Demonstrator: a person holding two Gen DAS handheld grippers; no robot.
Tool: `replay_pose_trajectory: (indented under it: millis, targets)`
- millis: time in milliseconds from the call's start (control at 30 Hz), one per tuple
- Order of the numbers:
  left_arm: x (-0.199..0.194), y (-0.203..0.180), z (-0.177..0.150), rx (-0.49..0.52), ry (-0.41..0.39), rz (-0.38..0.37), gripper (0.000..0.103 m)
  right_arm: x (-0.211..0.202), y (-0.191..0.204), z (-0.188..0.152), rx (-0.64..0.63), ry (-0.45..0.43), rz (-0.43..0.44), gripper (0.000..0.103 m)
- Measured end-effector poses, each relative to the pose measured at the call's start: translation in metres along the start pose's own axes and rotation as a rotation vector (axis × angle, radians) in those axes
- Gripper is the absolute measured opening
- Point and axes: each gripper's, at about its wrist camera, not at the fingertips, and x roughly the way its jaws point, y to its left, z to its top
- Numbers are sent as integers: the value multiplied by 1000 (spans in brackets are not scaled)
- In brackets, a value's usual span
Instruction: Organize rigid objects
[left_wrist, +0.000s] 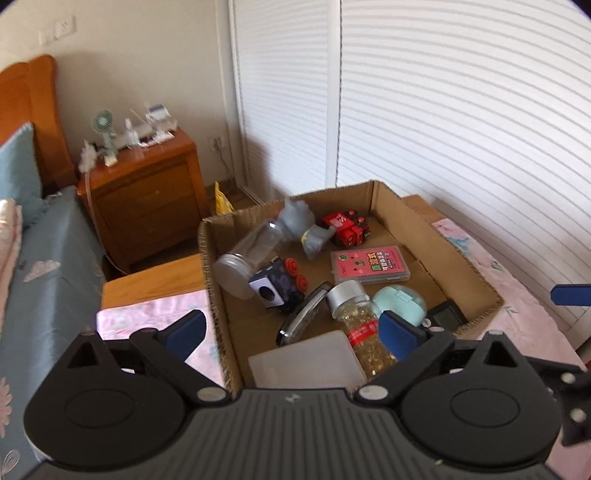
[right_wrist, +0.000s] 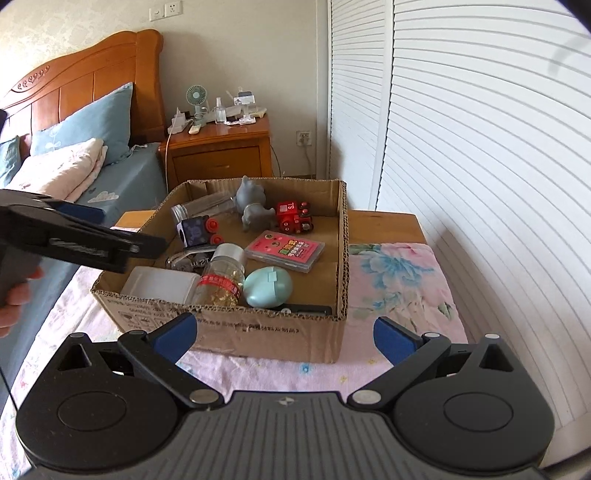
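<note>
Rigid odds and ends fill a shallow brown cardboard box that sits on a pink floral cloth spread over a wooden table. From the left wrist view, the left gripper hangs above the box's near corner with its blue-padded jaws spread wide and nothing between them. Inside the box lie a clear glass jar with a silver lid leaning on its side, a dark cube toy with red knobs, a grey animal figurine, a red toy train, a pink flat card case, a clear bottle of yellow capsules with a silver cap and red label, a mint-green egg-shaped case, a frosted white plastic box and a dark oval tin. A small black device lies in the near right corner, touching the wall. One blue pad of the right gripper shows at the right edge.

From the right wrist view, the right gripper hovers short of the cardboard box's front wall, jaws parted and empty, above the floral cloth. The left gripper reaches in from the left over the box's left edge, held by a hand. The capsule bottle leans beside the mint-green case, the two touching; the card case lies flat behind them, and the red train stands just beside the grey figurine near the far wall. Behind are a wooden nightstand and a bed with blue pillows.
</note>
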Motion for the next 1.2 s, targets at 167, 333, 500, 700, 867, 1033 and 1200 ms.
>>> replay_pose_trajectory:
  millis: [167,333,500,700,867,1033,1200]
  targets:
    - [-41,-12,-24,-39,-26,53,101,-14,2,-8,41,16,-32,103]
    - [-72,-29,-50,-94,-24,141,101,-34,8,-16,49,18,-58,103]
    - [-91,-34,-62,-159,-5,160,101,-53,13,-23,45,3,-58,103]
    - [-106,-44,-67,-162,-6,186,101,-67,16,-26,44,-8,-71,103]
    - [-111,-48,-69,-166,-12,197,101,-71,16,-28,46,-9,-65,103]
    - [-109,-50,-69,-159,-4,204,101,-71,15,-27,51,-11,-67,103]
    - [-108,-51,-70,-165,4,199,101,-71,15,-28,51,-9,-69,103]
